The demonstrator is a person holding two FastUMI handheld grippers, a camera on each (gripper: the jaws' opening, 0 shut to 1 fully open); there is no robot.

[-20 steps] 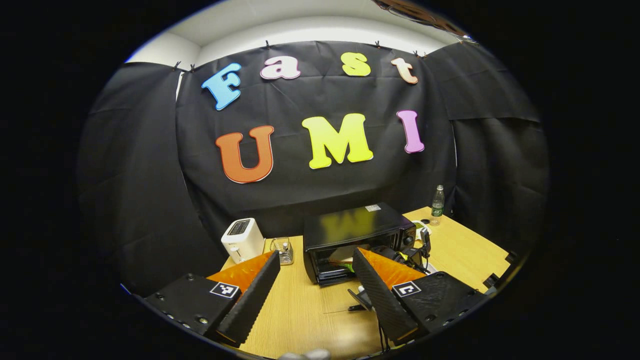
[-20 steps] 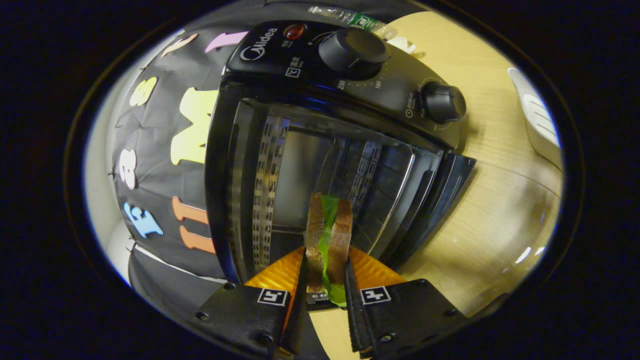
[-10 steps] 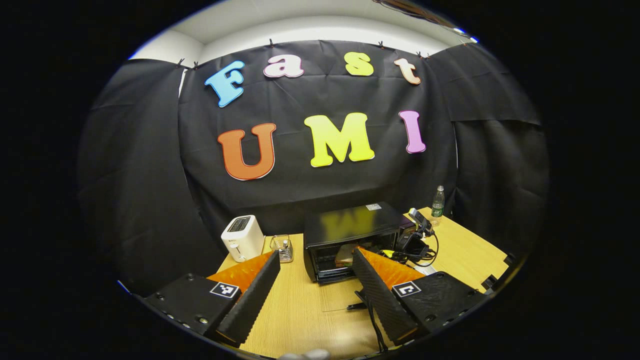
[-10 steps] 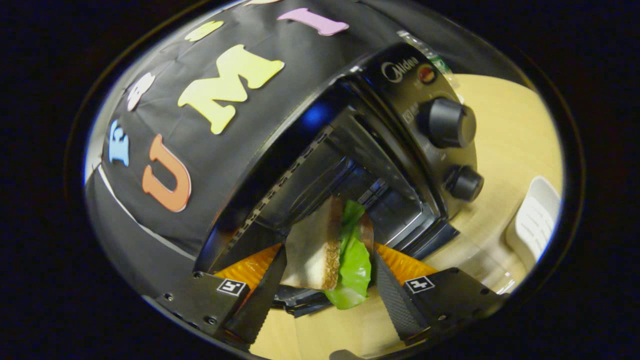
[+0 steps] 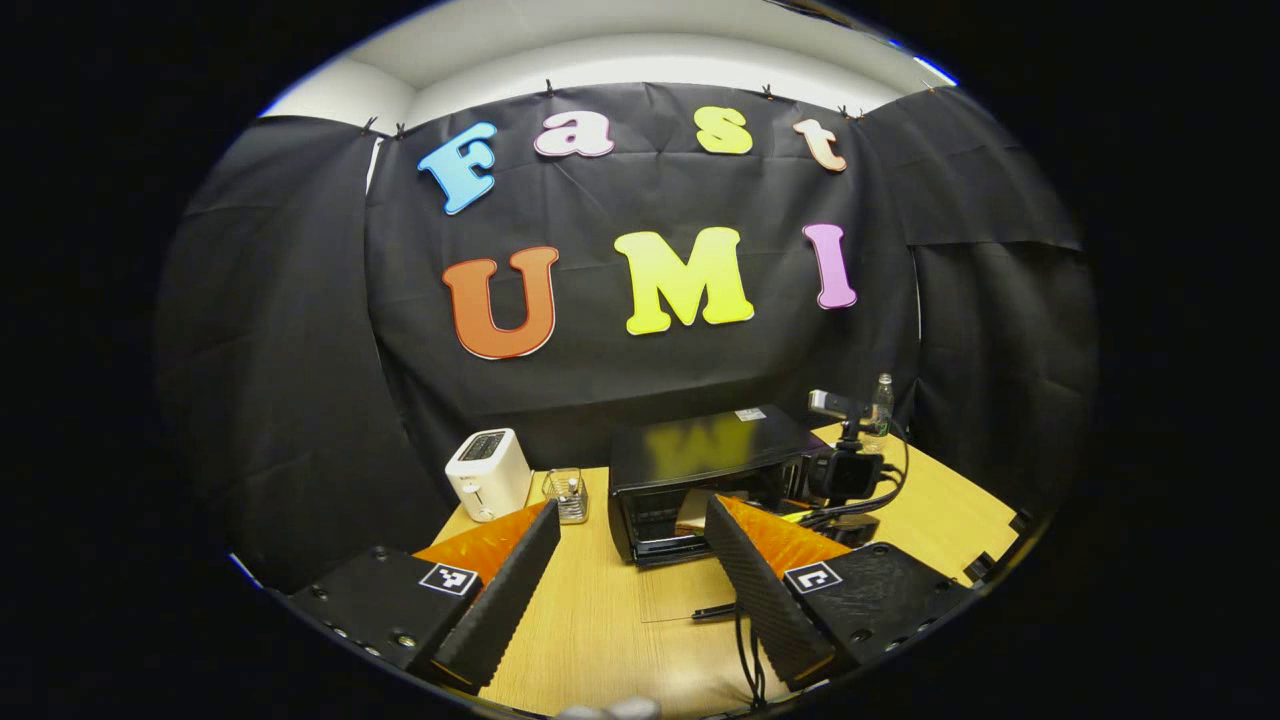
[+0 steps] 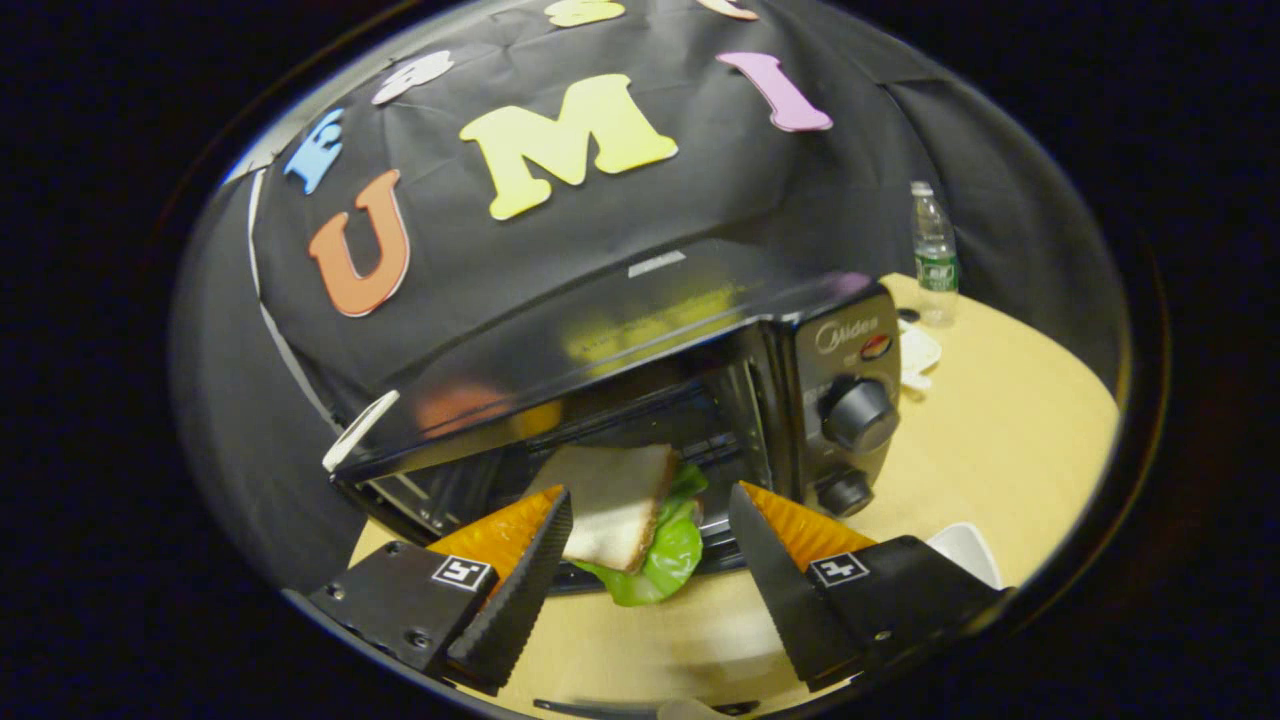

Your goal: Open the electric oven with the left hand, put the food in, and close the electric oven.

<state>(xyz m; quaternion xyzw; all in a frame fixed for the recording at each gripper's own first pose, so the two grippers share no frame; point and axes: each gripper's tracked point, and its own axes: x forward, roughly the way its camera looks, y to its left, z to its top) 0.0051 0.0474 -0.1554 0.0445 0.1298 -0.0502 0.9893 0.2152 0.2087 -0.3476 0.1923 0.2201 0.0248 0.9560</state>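
The electric oven (image 6: 640,400) stands on the wooden table (image 5: 600,620) with its door down. The sandwich (image 6: 625,510) lies at the oven's open mouth, lettuce hanging over the front edge. The right gripper (image 6: 650,560) sits just in front of the oven, fingers spread wide, touching nothing. The left gripper (image 5: 630,590) hovers well back from the oven, fingers wide apart and empty. A white toaster (image 5: 487,475) stands left of the oven.

Glossy black oven (image 6: 640,330) with reflective top, pale wood-grain table (image 5: 610,610), smooth white plastic toaster (image 5: 487,474), clear plastic bottle (image 6: 935,255)
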